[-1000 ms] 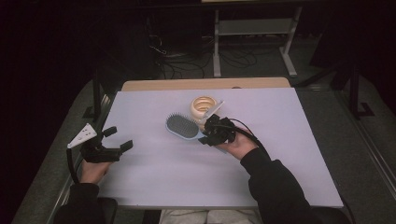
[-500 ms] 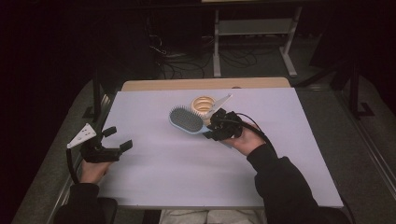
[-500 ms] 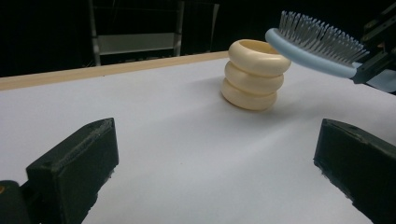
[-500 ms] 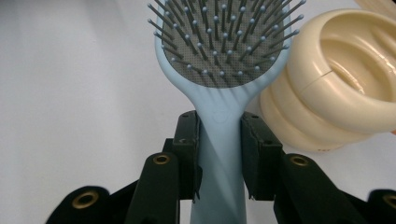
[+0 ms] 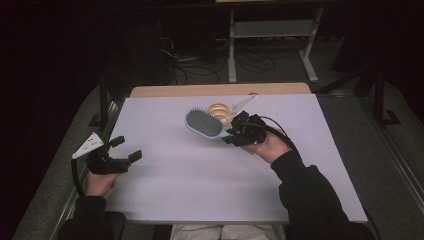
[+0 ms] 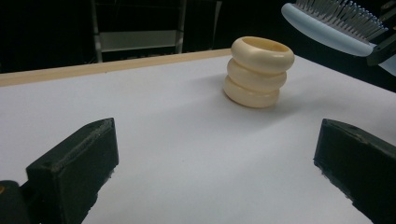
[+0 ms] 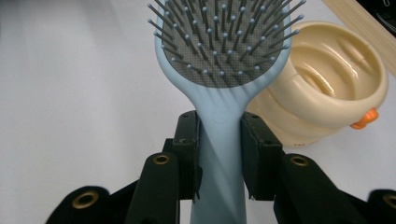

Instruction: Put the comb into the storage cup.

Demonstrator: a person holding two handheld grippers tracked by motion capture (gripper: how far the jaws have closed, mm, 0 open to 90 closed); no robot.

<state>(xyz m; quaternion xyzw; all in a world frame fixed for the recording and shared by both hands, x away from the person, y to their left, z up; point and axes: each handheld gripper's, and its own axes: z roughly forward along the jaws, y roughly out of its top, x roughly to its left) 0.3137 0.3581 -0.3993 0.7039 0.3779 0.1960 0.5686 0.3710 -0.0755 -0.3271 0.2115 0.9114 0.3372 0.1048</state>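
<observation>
Clamping the handle between both pads, the right gripper [image 5: 235, 136] holds the pale blue hairbrush [image 7: 223, 70] bristles up, lifted off the white tabletop [image 5: 200, 185] near the middle of its far edge. Just beyond the brush head stands a cream ribbed cup [image 6: 258, 72] (three stacked rings). The left gripper [image 5: 125, 150] rests near the left edge, jaws wide apart, holding nothing.

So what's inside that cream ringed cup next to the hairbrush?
The cream cup shows only glossy ridged inner walls, nothing visibly inside. Its bottom and near side are covered by the hairbrush head, held in the right gripper.
</observation>
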